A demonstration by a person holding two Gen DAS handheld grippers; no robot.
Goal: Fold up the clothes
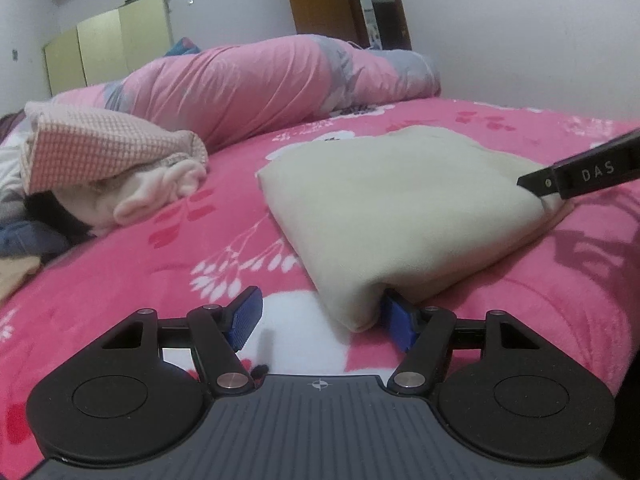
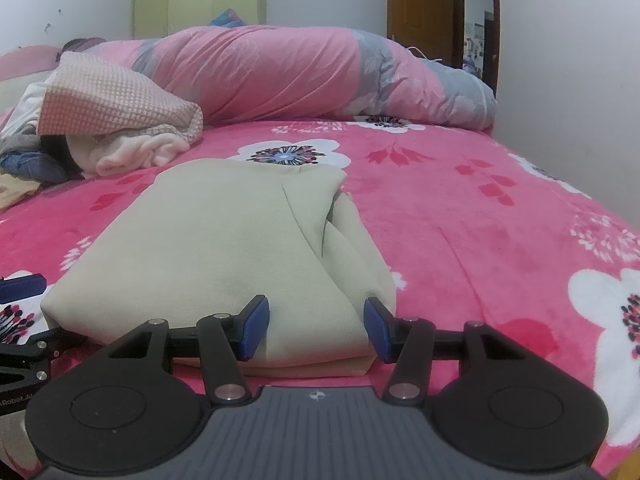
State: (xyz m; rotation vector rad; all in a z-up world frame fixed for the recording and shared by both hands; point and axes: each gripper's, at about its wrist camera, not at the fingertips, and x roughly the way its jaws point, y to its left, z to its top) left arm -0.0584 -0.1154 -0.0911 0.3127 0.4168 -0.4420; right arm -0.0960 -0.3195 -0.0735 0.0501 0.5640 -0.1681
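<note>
Nearest, the left gripper [image 1: 320, 322] stands half apart, its right pad touching the corner of the folded cream garment [image 1: 400, 204] without clamping. Across it, the right gripper [image 2: 316, 330] straddles the near edge, jaws apart. Judged: final fold; next, both must close on the edge. Beyond, unfolded clothes [image 2: 120, 120] wait.

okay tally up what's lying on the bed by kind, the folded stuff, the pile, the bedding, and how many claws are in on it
Folded beige garment: 1
Unfolded clothes pile: 1 heap; pieces inside cannot be counted
Rolled pink quilt: 1
Claws: 2, left claw and right claw, both at the garment's near edge
Total: 5
</note>
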